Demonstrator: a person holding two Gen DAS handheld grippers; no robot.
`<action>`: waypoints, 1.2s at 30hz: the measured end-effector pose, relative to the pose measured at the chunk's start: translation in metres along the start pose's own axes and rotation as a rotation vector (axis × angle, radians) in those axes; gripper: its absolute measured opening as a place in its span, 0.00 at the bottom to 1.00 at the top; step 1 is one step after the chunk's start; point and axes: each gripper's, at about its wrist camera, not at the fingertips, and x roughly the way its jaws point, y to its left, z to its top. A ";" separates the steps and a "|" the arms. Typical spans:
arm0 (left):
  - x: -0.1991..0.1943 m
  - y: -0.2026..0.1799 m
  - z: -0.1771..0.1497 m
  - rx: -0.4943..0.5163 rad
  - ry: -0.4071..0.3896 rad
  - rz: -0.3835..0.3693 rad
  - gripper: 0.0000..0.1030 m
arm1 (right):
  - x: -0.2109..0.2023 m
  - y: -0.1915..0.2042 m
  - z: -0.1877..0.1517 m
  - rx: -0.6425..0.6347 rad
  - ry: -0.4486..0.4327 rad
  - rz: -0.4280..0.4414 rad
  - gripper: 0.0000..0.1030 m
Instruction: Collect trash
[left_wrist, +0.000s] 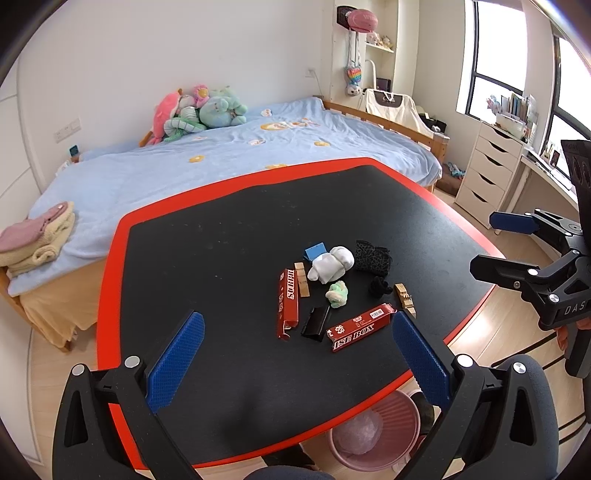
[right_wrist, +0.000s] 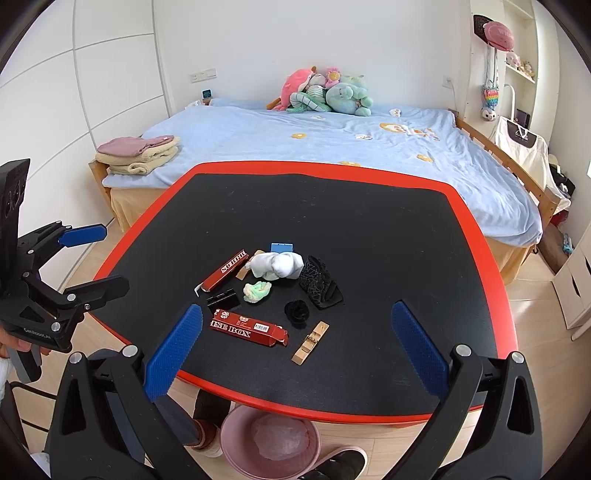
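Ahead of both grippers, litter sits clustered on the black table: two red boxes, white sock, green wad, black clip, wooden pegs. Left gripper is spread wide, holding nothing; the nearer box lies between its fingertips. Right gripper likewise wide, unloaded. Pink bin stands below the near table edge (bag-lined).
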 end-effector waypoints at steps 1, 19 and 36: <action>0.000 0.000 0.000 -0.001 0.000 -0.002 0.95 | 0.000 0.000 0.001 -0.001 0.001 0.001 0.97; -0.001 0.001 0.002 0.000 0.018 -0.009 0.95 | 0.003 0.002 -0.002 0.001 0.014 0.007 0.97; 0.004 0.004 0.004 -0.014 0.033 -0.016 0.95 | 0.011 -0.005 -0.004 0.007 0.032 0.015 0.97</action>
